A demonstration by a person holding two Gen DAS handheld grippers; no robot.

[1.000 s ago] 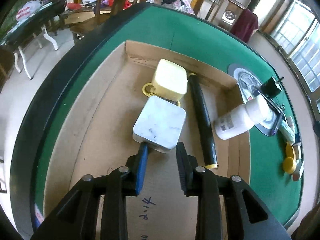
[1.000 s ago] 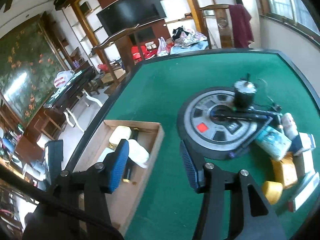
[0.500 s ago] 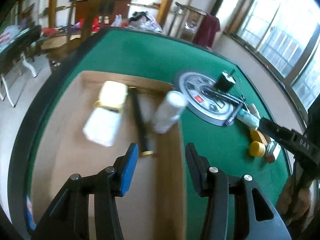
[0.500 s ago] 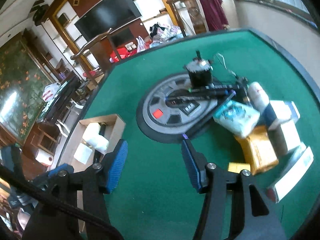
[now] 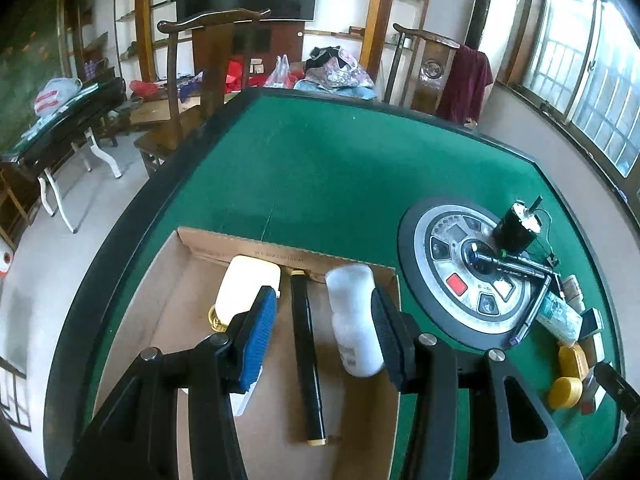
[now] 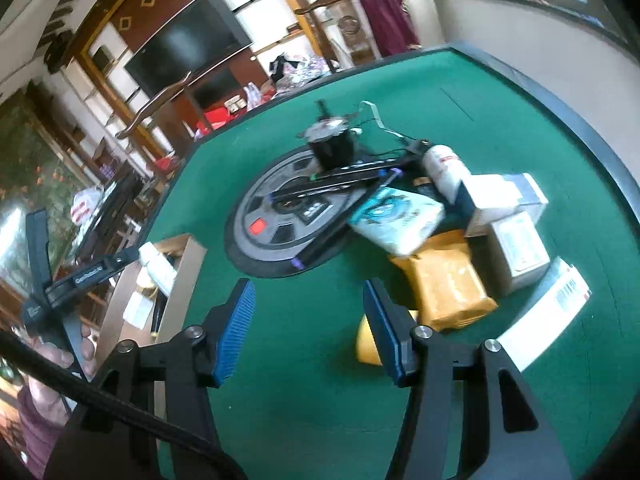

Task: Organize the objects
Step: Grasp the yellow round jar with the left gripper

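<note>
The left gripper (image 5: 322, 334) hangs above the cardboard box (image 5: 172, 300) with its jaws wide apart and nothing between them. In the box lie a yellow case (image 5: 250, 286), a black tube (image 5: 306, 356) and a white bottle (image 5: 354, 320) side by side. The right gripper (image 6: 310, 330) is also spread and empty, over bare green felt. Only its view shows clearly the pile of packets: a yellow pouch (image 6: 448, 286) and a white box (image 6: 506, 200) beside the round dial plate (image 6: 276, 232).
</note>
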